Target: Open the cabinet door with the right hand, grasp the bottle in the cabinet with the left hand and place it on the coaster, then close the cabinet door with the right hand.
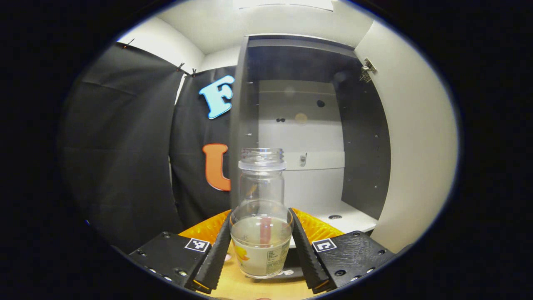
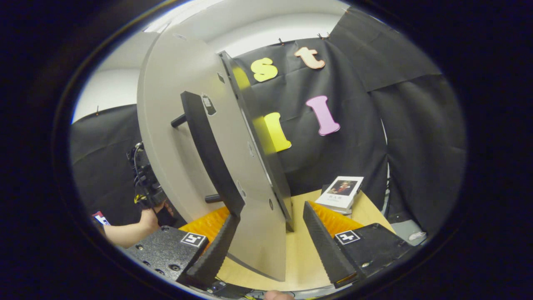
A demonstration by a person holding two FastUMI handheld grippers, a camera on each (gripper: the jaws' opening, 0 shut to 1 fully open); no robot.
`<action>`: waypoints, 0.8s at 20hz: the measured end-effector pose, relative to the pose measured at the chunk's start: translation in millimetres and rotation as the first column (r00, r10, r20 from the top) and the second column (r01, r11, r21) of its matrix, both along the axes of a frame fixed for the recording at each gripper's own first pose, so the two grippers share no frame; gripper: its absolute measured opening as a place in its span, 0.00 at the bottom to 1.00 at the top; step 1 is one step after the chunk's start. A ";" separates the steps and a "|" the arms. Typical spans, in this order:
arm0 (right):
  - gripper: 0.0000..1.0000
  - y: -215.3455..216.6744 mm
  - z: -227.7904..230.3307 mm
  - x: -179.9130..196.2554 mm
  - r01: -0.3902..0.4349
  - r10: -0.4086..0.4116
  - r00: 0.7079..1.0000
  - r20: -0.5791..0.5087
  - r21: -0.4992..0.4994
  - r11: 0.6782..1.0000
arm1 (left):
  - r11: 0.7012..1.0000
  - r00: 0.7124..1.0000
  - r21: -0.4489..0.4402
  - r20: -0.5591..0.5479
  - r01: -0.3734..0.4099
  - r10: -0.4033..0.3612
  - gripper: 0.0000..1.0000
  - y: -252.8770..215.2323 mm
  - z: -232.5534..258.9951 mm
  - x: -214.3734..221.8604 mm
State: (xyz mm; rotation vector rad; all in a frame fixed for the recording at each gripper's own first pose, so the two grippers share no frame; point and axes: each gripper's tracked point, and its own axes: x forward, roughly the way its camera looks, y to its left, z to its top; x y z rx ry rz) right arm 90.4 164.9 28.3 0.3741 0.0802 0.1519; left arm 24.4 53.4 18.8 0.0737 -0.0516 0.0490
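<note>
We see the bottle (image 1: 261,233) upright just above the tabletop (image 1: 245,287), in front of the open cabinet (image 1: 300,137), our left tongs (image 1: 261,250) clamped on its lower body. Our right tongs (image 2: 270,246) are spread apart around the edge of the door (image 2: 187,137), its handle (image 2: 210,154) near one finger.
</note>
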 end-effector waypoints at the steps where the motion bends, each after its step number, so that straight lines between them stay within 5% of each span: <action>1: 0.98 0.2 0.8 0.4 0.005 -0.004 1.000 0.019 -0.006 1.000 | 1.000 1.000 0.004 -0.006 -0.003 0.003 0.74 10.4 -7.2 -8.4; 6: 0.92 0.8 -11.1 0.5 0.017 -0.015 0.999 0.047 -0.038 0.999 | 0.990 0.991 0.068 -0.040 -0.127 0.130 0.74 75.7 -51.7 -43.3; 7: 0.98 1.0 -17.2 2.3 0.015 -0.014 0.999 0.036 -0.042 0.999 | 0.988 0.988 0.056 -0.059 -0.142 0.145 0.74 83.4 -66.0 -46.9; 11: 0.92 4.3 -43.6 3.8 -0.005 0.005 1.000 -0.027 0.010 1.000 | 0.976 0.971 0.032 -0.102 -0.214 0.216 0.75 105.6 -114.9 -62.1; 16: 0.98 6.4 -76.3 -3.2 -0.017 0.017 0.992 -0.123 0.004 1.000 | 0.972 0.964 -0.002 -0.128 -0.233 0.231 0.75 111.5 -178.9 -68.8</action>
